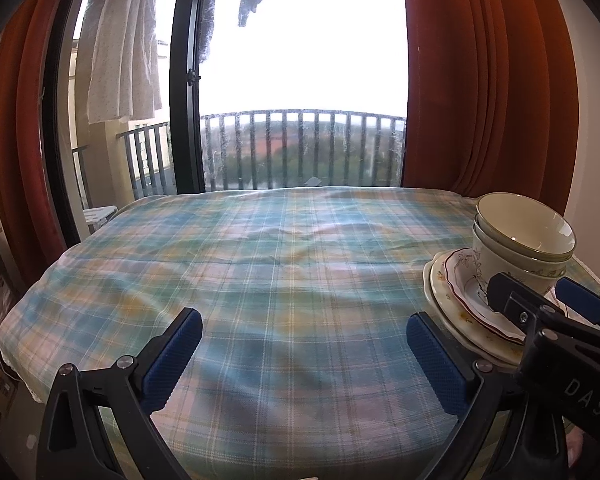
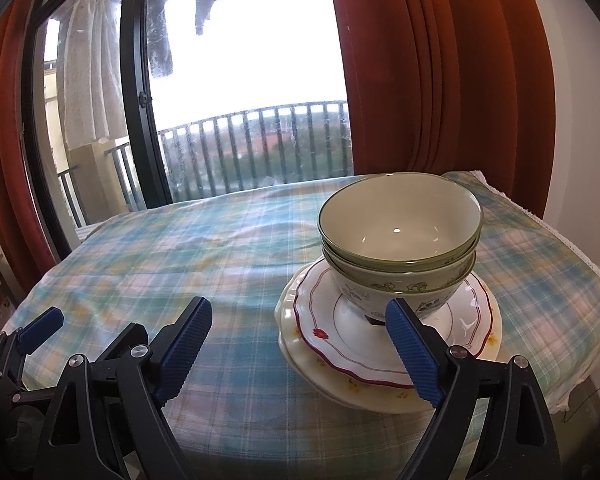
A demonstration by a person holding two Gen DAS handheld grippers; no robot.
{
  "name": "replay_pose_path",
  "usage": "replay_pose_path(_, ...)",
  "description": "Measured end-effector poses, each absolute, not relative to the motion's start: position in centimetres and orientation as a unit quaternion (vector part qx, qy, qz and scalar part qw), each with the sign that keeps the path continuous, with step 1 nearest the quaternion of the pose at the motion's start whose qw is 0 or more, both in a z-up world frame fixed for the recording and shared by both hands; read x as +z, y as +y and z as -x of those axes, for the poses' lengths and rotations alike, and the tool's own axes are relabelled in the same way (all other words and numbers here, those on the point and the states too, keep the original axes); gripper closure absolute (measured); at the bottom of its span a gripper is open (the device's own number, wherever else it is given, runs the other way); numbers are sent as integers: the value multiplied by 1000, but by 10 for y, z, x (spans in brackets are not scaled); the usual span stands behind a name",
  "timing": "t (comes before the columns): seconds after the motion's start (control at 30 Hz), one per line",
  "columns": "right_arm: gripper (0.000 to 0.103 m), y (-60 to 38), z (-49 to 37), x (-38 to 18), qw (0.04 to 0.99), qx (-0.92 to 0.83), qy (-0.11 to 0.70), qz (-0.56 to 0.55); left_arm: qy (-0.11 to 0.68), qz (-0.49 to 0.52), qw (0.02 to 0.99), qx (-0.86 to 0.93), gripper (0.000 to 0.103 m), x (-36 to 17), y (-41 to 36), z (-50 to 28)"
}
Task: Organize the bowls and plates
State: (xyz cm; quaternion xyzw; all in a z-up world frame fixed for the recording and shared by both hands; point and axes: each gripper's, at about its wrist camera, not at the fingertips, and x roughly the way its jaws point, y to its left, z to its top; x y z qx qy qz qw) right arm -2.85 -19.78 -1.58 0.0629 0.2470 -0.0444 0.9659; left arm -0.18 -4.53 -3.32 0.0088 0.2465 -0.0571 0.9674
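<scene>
On the table, covered by a blue-green plaid tablecloth [image 2: 188,248], the crockery stood in one stack near the right-hand side. A cream plate with small yellow flowers [image 2: 380,394] lay at the bottom, a scalloped white plate with a dark red rim line [image 2: 320,320] rested on it, and two bowls sat nested on top. The lower bowl [image 2: 384,286] showed a floral band around its outside, and the upper bowl [image 2: 400,216], green-rimmed, sat inside it, upright and empty.

The right gripper [image 2: 300,344] hovered just in front of the stack with its blue-padded jaws spread wide. One pad stood in front of the lower bowl and plates, the other over bare cloth, and nothing was clamped between them. Whether the nearer pad touched the plate could not be told.

The left gripper [image 1: 304,354] was held over open cloth to the left of the stack, its jaws likewise wide and empty.

Behind the table stood a glass balcony door [image 1: 300,80] flanked by rust-red curtains [image 1: 480,80].
</scene>
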Motion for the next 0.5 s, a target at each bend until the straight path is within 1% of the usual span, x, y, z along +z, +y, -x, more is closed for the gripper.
replay_pose_path(0.5,9,-203,32,-15,965,-56,248,-69,246,-2,968,-48,0,-34,-41,-2)
